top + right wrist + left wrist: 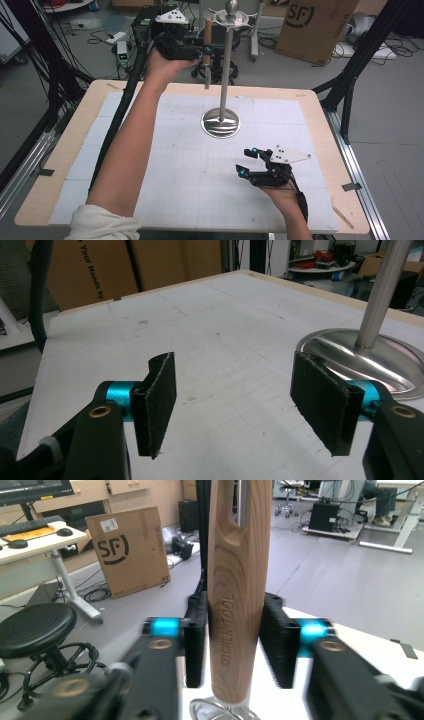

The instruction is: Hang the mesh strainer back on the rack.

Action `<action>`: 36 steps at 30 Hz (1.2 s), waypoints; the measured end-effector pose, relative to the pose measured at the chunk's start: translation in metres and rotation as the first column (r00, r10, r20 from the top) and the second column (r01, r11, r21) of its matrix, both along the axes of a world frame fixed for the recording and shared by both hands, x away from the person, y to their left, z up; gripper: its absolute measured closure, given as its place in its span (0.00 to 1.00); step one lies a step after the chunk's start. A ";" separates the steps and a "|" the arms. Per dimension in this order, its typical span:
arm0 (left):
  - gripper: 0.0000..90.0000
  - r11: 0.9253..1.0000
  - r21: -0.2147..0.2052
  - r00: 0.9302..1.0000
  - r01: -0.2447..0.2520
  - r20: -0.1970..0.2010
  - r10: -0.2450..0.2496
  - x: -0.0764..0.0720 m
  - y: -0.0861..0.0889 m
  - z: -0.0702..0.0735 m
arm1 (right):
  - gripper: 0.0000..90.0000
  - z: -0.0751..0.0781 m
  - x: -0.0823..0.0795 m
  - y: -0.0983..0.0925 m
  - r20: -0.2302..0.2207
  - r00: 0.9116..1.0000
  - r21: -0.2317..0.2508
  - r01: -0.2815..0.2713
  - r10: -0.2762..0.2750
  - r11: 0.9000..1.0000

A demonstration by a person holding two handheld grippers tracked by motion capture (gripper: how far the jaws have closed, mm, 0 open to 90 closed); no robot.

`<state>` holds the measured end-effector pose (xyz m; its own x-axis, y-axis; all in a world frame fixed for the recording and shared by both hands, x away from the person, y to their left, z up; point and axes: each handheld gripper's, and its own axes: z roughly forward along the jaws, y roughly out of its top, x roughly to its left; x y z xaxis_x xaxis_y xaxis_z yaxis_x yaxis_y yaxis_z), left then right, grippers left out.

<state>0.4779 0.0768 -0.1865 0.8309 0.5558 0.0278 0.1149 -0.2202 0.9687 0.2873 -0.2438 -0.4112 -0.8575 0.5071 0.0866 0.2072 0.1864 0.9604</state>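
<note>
A wooden kitchen utensil [207, 37] hangs upright beside the top of a metal stand [227, 70] with a round base [220, 125] and a hook ring. My left gripper [206, 48] is raised at the far side of the table, its jaws on either side of the handle. In the left gripper view the slotted handle [240, 555] stands between the pads [196, 640] with thin gaps showing, so this gripper [234, 645] is open. Whether the utensil rests on a hook is hidden. My right gripper [246, 161] stays low over the mat, open and empty [232, 395].
A white gridded mat [190, 165] covers the wooden table [75, 145]. The stand's base [350, 347] lies just right of my right jaws. A black pole [120, 110] leans along the left arm. A cardboard box [312, 25], a stool and cables lie on the floor beyond.
</note>
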 end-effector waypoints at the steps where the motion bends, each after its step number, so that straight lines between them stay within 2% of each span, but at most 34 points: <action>1: 0.57 1.000 0.005 1.000 0.004 -0.003 -0.004 0.000 0.001 0.000 | 0.38 0.000 0.000 0.000 0.000 1.000 -0.001 0.000 0.000 1.000; 7: 0.44 1.000 0.018 1.000 -0.001 -0.013 0.001 -0.003 0.005 0.000 | 0.38 0.000 -0.001 0.000 -0.002 1.000 -0.004 0.001 -0.001 1.000; 9: 0.43 1.000 -0.003 1.000 0.004 -0.019 -0.004 -0.005 0.007 -0.001 | 0.38 0.000 -0.001 0.001 -0.003 1.000 -0.005 -0.001 0.001 1.000; 11: 0.40 0.999 -0.046 0.998 0.024 -0.052 -0.026 -0.006 0.009 -0.005 | 0.38 0.000 -0.001 0.001 -0.005 1.000 -0.006 -0.001 0.001 1.000; 13: 0.38 0.999 -0.041 0.998 0.016 -0.066 -0.018 -0.008 0.011 -0.006 | 0.38 0.000 0.000 0.001 -0.006 1.000 -0.004 0.002 -0.002 1.000; 17: 0.32 1.000 -0.027 0.999 0.005 -0.047 -0.006 -0.015 0.014 -0.007 | 0.38 -0.001 0.000 0.001 -0.003 1.000 -0.011 0.002 -0.002 1.000; 21: 0.28 0.999 -0.048 0.999 0.010 -0.038 -0.011 -0.026 0.021 -0.010 | 0.38 0.001 0.001 -0.002 0.002 1.000 0.006 0.009 -0.009 1.000; 24: 0.26 0.999 -0.032 1.000 -0.001 -0.030 0.000 -0.036 0.028 -0.013 | 0.38 0.001 0.002 -0.004 -0.001 1.000 -0.002 0.016 -0.016 1.000; 36: 0.22 1.000 -0.016 1.000 0.014 0.003 -0.014 -0.066 0.053 -0.025 | 0.38 0.000 0.002 -0.001 0.001 1.000 -0.015 0.014 -0.014 1.000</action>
